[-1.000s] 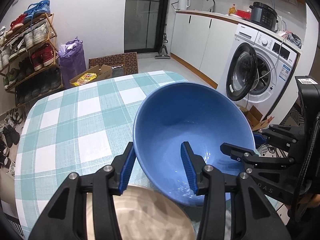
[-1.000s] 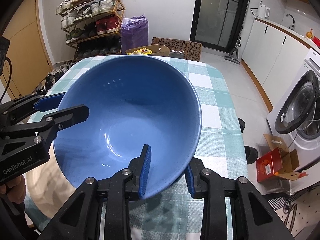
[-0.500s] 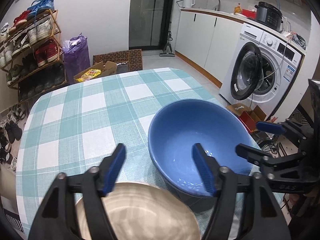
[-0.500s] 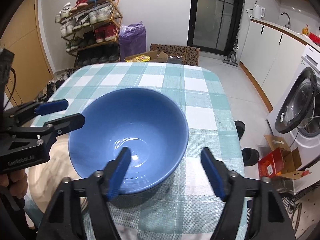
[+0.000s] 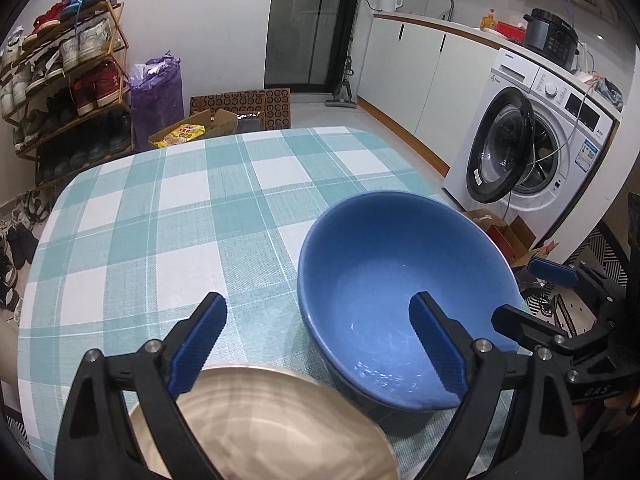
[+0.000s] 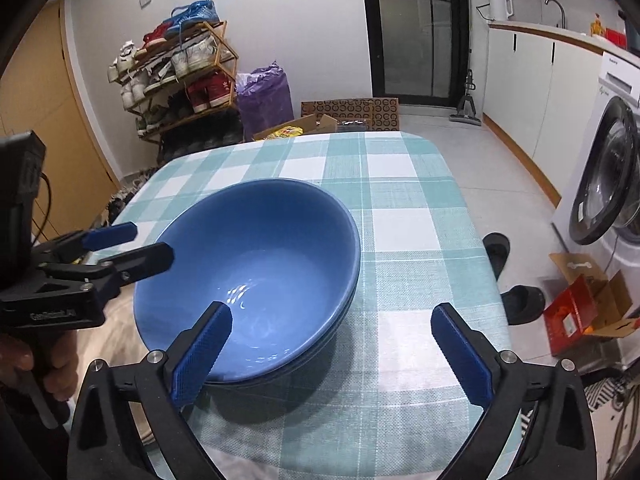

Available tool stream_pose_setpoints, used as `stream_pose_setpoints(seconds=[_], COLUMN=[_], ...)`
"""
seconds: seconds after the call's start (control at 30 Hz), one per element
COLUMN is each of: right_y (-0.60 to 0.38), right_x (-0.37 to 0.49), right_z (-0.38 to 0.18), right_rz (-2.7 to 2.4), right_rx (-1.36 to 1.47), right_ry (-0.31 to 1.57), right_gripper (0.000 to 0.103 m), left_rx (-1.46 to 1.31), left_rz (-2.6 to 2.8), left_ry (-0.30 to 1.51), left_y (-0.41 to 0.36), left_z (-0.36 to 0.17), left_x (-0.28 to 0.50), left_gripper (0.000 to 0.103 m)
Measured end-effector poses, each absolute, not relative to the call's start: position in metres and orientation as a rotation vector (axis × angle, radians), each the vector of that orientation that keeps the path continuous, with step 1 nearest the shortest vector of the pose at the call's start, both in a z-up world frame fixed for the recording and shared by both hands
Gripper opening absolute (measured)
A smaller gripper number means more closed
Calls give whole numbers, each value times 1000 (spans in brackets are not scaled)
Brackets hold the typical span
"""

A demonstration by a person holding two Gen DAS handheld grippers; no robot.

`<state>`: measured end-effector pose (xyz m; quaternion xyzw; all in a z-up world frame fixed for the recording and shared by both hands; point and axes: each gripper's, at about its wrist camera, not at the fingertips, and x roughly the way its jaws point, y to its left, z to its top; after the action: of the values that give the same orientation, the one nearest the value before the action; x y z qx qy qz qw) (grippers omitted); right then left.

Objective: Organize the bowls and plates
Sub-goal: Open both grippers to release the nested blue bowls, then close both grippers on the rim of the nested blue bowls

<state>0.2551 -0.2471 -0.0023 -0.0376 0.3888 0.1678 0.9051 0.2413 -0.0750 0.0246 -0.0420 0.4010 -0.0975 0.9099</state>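
A large blue bowl [image 5: 404,300] [image 6: 256,272] rests upright on the checked tablecloth [image 5: 180,220] [image 6: 404,216]. In the right wrist view it seems nested in another blue bowl, whose rims show under it. A beige plate [image 5: 260,424] [image 6: 114,340] lies just left of it at the near edge. My left gripper [image 5: 318,344] [image 6: 132,246] straddles the bowl's left rim, jaws opening, pads clear of it. My right gripper [image 6: 332,360] [image 5: 534,296] straddles the right rim, its jaws opening too, with no pad touching.
A washing machine [image 5: 532,148] with its door open stands right of the table. Cardboard boxes [image 6: 588,300] and slippers [image 6: 520,296] lie on the floor beside it. A shoe rack [image 5: 64,80] and a purple bag [image 5: 156,92] stand behind the table's far edge.
The bowl was tilted and gripped by both grippers; now it sits level on the table. Both pairs of jaws have spread wide and let go of its rim.
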Motion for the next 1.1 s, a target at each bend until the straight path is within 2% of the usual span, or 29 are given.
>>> stream_pose_setpoints(seconds=[0.2, 0.37, 0.8, 0.87, 1.0, 1.1], right_y=[-258, -261, -286, -285, -280, -276], right_x=[252, 258, 276, 277, 280, 280], right_z=[-5, -9, -24, -26, -32, -36], right_rz=[367, 362, 430, 438, 466, 473], right_rx=[16, 23, 269, 278, 300, 299], right_ry=[730, 739, 825, 825, 848, 854], right_gripper=[102, 102, 101, 98, 82, 79], left_rx=[-102, -116, -186, -199, -221, -237], left_rz=[-196, -189, -195, -204, -216, -220], left_ry=[842, 854, 919, 922, 921, 923], left_y=[-78, -80, -83, -83, -81, -79], left_z=[20, 20, 10, 10, 9, 8], left_x=[245, 248, 256, 256, 256, 256], left_gripper=[93, 93, 93, 93, 91, 85])
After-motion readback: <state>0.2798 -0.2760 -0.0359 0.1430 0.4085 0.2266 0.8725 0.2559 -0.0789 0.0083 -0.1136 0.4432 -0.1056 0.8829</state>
